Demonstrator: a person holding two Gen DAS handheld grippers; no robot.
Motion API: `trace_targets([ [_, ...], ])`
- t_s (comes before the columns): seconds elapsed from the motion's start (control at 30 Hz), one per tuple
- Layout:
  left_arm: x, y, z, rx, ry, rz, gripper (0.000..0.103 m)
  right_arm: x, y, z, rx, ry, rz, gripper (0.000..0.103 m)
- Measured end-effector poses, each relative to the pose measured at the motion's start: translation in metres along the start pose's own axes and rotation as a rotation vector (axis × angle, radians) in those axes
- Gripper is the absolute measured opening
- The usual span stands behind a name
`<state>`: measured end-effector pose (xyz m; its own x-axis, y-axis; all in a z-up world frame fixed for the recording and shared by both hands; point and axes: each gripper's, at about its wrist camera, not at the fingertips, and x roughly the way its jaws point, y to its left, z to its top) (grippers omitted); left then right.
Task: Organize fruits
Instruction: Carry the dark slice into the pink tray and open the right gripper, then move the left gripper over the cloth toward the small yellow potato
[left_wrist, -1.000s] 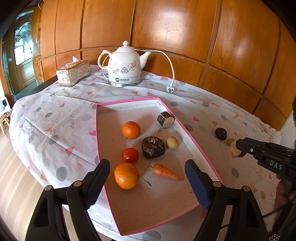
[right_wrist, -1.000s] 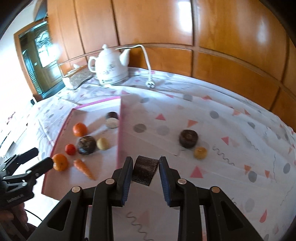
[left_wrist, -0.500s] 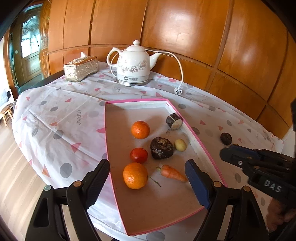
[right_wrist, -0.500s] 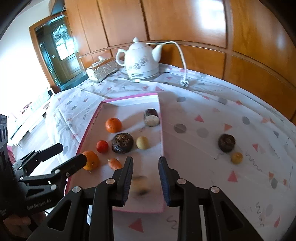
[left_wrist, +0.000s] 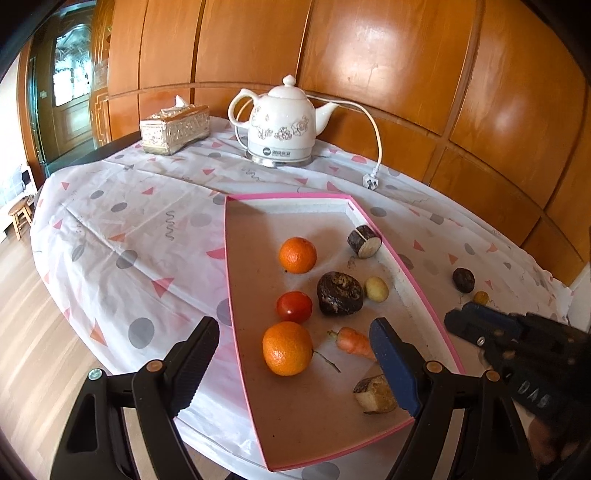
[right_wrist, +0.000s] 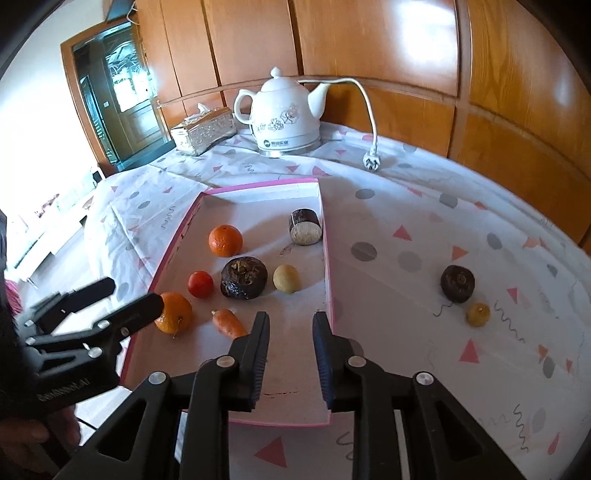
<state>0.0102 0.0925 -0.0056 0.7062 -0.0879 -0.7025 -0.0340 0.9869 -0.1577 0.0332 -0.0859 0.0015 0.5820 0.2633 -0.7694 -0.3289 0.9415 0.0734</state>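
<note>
Our right claw (right_wrist: 289, 350) hangs over the near end of the pink-rimmed tray (right_wrist: 327, 258), its jaws set a little apart with nothing between them. In the left wrist view we see a brown chunk with a pale cut face (left_wrist: 375, 393) lying on the tray floor at the near right corner, partly hidden behind a blue pad; whether the pad touches it we cannot tell. Our left claw (left_wrist: 295, 347) is spread wide and empty, straddling the tray's near left rim.

On the tray we count a large orange (right_wrist: 173, 311) nearest the left claw, a carrot (right_wrist: 228, 323) beside it, a red tomato (right_wrist: 200, 284), a dark knobbly tuber (right_wrist: 244, 277), a small yellowish fruit (right_wrist: 286, 278), a second orange (right_wrist: 225, 240) further back, and a dark cut cylinder (right_wrist: 305, 226) against the far right wall.

Out on the counter (right_wrist: 406, 221), well apart from the tray on its right, a dark round fruit (right_wrist: 457, 283) sits just beside a small yellow one (right_wrist: 478, 314). At the back stand a white kettle (right_wrist: 286, 114) with its unplugged cord (right_wrist: 373, 122) and a tissue box (right_wrist: 204, 130).
</note>
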Motion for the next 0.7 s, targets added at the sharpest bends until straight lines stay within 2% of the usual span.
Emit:
trace_targets([
  [0.17,0.000,0.002,0.000,-0.006,-0.001,0.004,0.086,0.004,0.004,-0.007,-0.005,0.003,-0.085,0.030],
  [0.33,-0.001,0.001,0.000,-0.003,0.000,0.003,0.086,0.002,0.005,-0.010,-0.005,0.008,-0.067,0.030],
  [0.37,-0.001,0.000,0.000,-0.002,-0.001,0.003,0.086,0.001,0.005,-0.010,0.001,0.002,-0.061,0.032],
  [0.4,-0.001,0.000,0.000,0.000,-0.001,0.002,0.086,0.000,0.005,-0.010,0.009,-0.005,-0.058,0.039],
  [0.47,-0.001,-0.001,0.000,0.002,-0.001,0.001,0.086,-0.003,0.005,-0.010,0.016,-0.023,-0.065,0.047],
  [0.7,-0.002,-0.003,-0.001,0.005,0.000,0.002,0.086,-0.010,0.006,-0.019,0.026,-0.020,-0.054,0.047],
])
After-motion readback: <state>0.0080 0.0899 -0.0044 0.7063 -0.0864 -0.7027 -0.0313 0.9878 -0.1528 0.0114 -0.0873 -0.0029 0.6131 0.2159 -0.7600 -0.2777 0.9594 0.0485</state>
